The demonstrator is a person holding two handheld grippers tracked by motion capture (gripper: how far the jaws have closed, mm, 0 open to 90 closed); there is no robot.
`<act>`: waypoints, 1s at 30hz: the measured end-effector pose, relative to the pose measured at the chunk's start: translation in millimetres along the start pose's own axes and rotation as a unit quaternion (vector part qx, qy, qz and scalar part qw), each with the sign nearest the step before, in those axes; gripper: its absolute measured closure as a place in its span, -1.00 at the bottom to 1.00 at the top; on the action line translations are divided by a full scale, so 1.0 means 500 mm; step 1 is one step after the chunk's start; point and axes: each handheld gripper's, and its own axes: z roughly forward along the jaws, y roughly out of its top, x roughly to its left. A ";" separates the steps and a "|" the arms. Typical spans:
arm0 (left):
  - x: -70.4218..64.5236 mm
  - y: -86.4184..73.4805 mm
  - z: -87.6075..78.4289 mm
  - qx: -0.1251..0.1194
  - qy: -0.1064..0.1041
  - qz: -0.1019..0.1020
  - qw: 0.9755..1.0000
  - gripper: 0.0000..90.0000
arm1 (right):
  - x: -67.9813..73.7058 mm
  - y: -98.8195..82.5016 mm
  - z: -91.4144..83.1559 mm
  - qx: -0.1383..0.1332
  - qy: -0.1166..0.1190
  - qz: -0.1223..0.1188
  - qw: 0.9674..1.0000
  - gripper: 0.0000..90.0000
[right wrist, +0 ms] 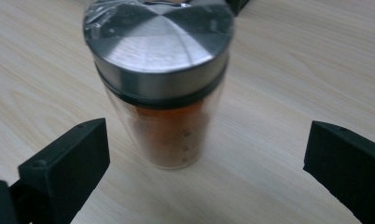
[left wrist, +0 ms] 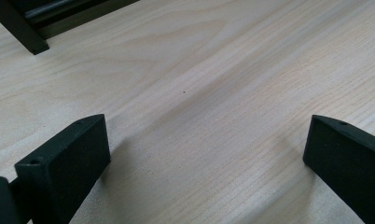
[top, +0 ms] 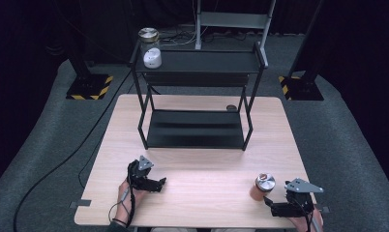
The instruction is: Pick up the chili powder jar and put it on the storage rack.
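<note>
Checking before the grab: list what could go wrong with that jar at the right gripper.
The spice jar is tall and narrow and stands loose between the open right gripper jaws, nearer one jaw, so closing could tip it over. It stands near the table front edge; a fall might roll it off. Its glass looks smooth, so a weak grip may slip.
</note>
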 end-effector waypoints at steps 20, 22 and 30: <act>0.000 0.000 0.000 0.000 0.000 0.000 1.000 -1.00 | 0.038 0.006 0.064 -0.021 0.010 -0.033 0.999 -0.82; 0.000 0.000 0.000 0.000 0.000 0.000 1.000 -1.00 | 0.035 0.004 0.065 -0.022 0.013 -0.034 0.999 -0.67; 0.000 0.000 0.000 0.000 0.000 0.000 1.000 -1.00 | 0.032 -0.007 0.070 -0.022 0.010 -0.023 0.999 -0.42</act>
